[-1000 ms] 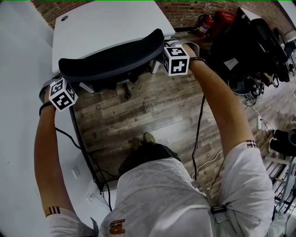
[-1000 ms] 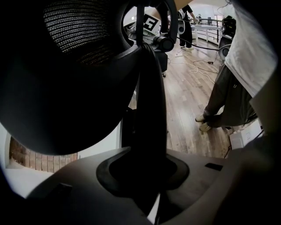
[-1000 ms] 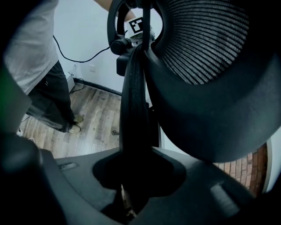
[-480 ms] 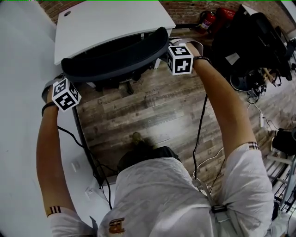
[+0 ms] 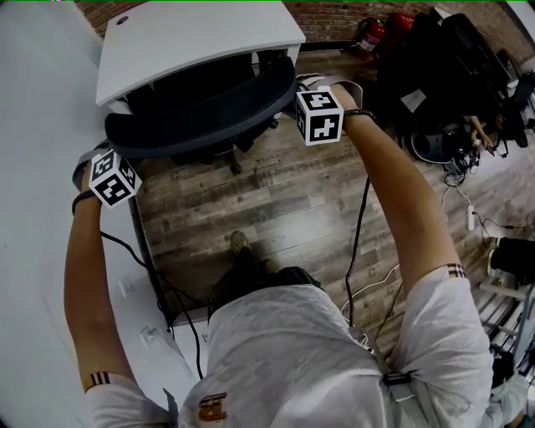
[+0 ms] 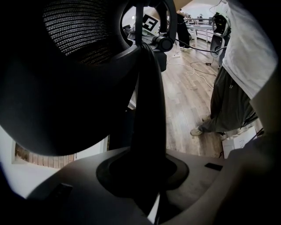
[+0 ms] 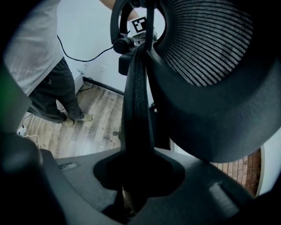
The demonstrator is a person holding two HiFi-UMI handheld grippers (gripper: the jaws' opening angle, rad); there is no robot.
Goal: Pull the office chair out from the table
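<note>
While my left gripper (image 6: 145, 176) and right gripper (image 7: 136, 176) clench the office chair's (image 5: 201, 113) backrest rim, the right jaws having just closed tighter on it, I should pull both evenly and level so it rolls straight from the white counter (image 5: 192, 38) just beyond its backrest.

Office-type workroom. White desk (image 5: 192, 38) is standing before a brick wall (image 5: 334, 15). A mesh-backed chair (image 5: 201, 117) is sitting at the desk's near edge. Wood-plank floor (image 5: 276, 192) is running underneath. A red fire extinguisher (image 5: 372, 35) is standing by the wall, past the desk's right corner. Cables (image 5: 471, 219) are trailing over the floor beside heaped dark gear (image 5: 451, 75).
</note>
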